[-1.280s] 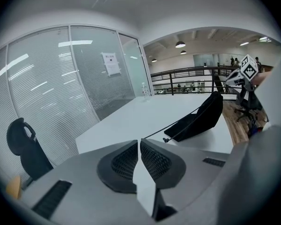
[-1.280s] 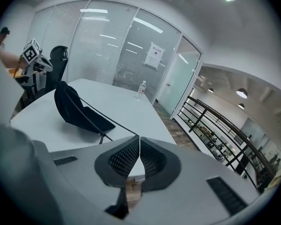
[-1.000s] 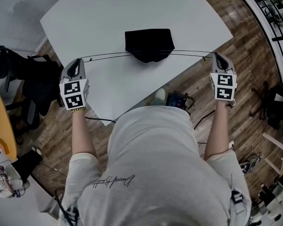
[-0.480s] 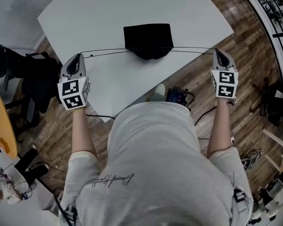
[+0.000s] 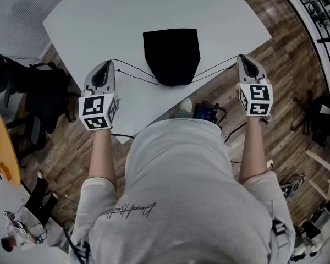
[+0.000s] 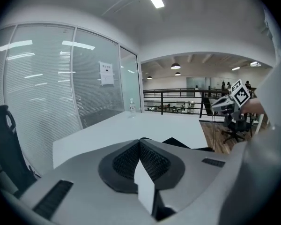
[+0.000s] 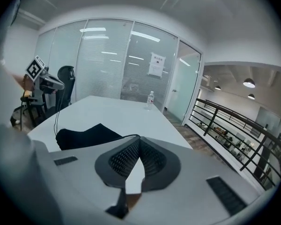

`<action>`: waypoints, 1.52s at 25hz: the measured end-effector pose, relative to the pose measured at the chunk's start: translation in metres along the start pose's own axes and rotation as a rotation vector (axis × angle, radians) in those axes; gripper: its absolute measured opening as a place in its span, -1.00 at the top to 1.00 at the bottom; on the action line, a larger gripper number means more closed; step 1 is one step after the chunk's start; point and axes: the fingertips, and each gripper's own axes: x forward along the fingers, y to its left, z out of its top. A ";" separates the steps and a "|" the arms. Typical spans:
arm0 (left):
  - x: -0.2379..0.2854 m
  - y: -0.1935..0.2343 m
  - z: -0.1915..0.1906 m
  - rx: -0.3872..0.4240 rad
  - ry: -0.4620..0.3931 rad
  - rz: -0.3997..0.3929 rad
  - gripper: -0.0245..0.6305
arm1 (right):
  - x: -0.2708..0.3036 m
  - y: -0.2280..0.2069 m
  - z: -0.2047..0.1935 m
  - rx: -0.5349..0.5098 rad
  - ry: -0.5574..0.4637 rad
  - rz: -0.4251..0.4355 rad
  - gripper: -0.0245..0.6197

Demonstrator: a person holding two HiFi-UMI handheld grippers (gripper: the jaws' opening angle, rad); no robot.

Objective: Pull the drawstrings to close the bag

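In the head view, the black bag lies on the white table, between the two grippers. Its near end looks narrowed, so I judge that the mouth is mostly drawn together. I cannot tell if it is fully closed. The left drawstring runs to the left gripper and the right drawstring to the right gripper. Both cords sag a little, so perhaps one more pull outward is left.

In the left gripper view, the fingers are closed together, and a thin black cord comes out at their tip. They grip the left drawstring. A dark corner of the bag shows just behind.

In the right gripper view, the fingers are also closed, on the right drawstring, which leads to the bag.

I count one bag, two drawstrings, two grippers, one table and one water bottle at the far edge.
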 end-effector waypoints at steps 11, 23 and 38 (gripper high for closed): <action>0.005 -0.056 0.010 -0.145 -0.078 -0.113 0.88 | 0.001 0.074 0.043 0.136 -0.129 0.233 0.85; 0.005 -0.091 0.032 -0.140 -0.146 -0.177 0.88 | -0.010 0.128 0.079 0.086 -0.188 0.365 0.85; -0.002 -0.095 0.029 -0.140 -0.141 -0.187 0.88 | -0.008 0.132 0.065 0.136 -0.154 0.408 0.85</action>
